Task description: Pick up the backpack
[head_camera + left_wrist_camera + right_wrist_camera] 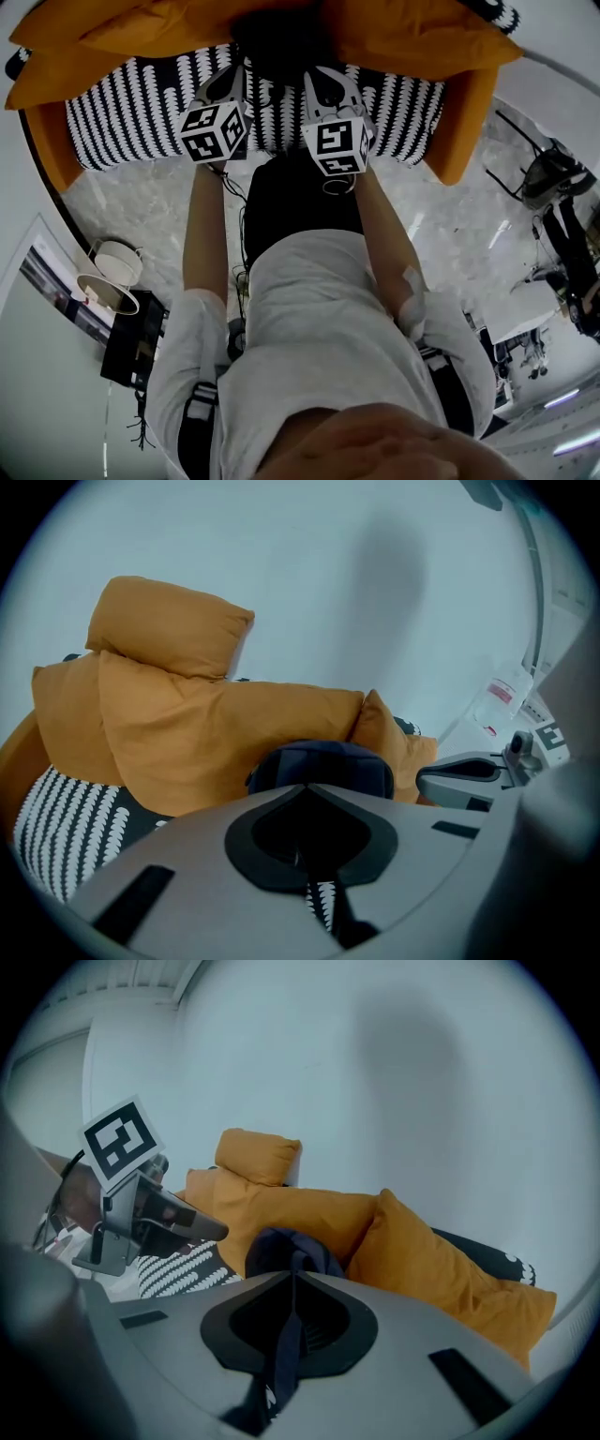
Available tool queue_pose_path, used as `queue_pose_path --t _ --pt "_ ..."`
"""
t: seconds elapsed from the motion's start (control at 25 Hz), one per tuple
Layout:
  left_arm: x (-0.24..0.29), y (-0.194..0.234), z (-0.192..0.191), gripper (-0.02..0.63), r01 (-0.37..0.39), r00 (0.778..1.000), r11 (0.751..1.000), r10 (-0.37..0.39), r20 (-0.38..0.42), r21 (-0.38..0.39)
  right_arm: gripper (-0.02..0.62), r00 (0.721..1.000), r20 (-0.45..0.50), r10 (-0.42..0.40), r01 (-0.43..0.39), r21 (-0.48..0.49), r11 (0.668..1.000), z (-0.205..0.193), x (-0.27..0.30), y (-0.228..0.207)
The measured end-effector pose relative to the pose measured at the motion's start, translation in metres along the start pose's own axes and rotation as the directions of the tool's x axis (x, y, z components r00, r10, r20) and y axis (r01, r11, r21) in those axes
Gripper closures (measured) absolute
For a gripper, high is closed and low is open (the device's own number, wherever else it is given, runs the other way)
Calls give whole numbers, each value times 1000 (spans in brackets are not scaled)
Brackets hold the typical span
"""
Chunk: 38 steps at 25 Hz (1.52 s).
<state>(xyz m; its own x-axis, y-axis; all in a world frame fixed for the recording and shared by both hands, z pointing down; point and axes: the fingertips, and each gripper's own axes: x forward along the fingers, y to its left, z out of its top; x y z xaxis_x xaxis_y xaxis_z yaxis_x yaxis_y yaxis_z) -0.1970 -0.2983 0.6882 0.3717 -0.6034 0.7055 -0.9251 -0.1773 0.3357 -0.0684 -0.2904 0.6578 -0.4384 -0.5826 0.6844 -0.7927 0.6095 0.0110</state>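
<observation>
Against the orange cushions [234,733] sits the navy backpack [286,1241]. My right hand-held gripper [292,1277] pinches its strap [279,1344]; the left hand-held gripper [305,789] is closed, seemingly empty. I'd lift straight and steadily, without loosening.

the backpack [323,766] is dark matt cloth, its strap [285,1349] flat webbing. cushions [225,733] at its twelve o'clock are soft matt orange cloth; the sofa cover [141,103] is printed fabric. the floor [450,225] at six o'clock is glossy veined stone. the right tool [292,1273] is smooth matt grey plastic.
</observation>
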Motion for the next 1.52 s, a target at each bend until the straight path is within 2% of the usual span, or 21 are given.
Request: queue_pose_path --t 0.28,0.48,0.64,0.76,0.92,1.0,1.04,1.08,1.2,1.36,1.52 --pt "9 17 -4 594 12 999 1000 -11 -31 20 554 1000 -24 2 -2 13 1000 -1 16 5" --pt "19 10 -3 594 24 999 993 -19 -48 117 554 999 -45 22 -21 16 1000 -4 17 0" --pt "18 25 4 591 25 999 993 -20 -42 119 552 998 -62 33 -33 7 999 -1 22 8" --pt "29 33 3 530 44 998 992 -37 -57 118 552 996 -76 41 -42 -8 999 -4 28 10" --pt "44 31 0 465 97 993 983 -84 -86 155 552 995 -88 40 -41 -10 999 -10 36 7" --pt "51 31 -4 462 111 991 981 -96 -98 161 521 995 -92 49 -49 3 999 -14 40 6" --pt "56 29 -6 462 119 989 980 -104 -104 157 467 994 -95 58 -57 11 998 -17 42 5" --pt "62 27 -8 462 129 987 980 -113 -111 151 444 993 -98 67 -65 17 998 -20 45 4" --pt "76 21 -15 462 158 980 976 -137 -141 148 439 992 -103 74 -73 12 997 -26 51 1" --pt "85 21 -13 462 157 980 972 -131 -153 175 437 992 -107 62 -62 5 998 -23 55 -2" --pt "101 20 -12 462 152 979 977 -127 -161 148 439 993 -109 39 -38 12 999 -23 59 -8"
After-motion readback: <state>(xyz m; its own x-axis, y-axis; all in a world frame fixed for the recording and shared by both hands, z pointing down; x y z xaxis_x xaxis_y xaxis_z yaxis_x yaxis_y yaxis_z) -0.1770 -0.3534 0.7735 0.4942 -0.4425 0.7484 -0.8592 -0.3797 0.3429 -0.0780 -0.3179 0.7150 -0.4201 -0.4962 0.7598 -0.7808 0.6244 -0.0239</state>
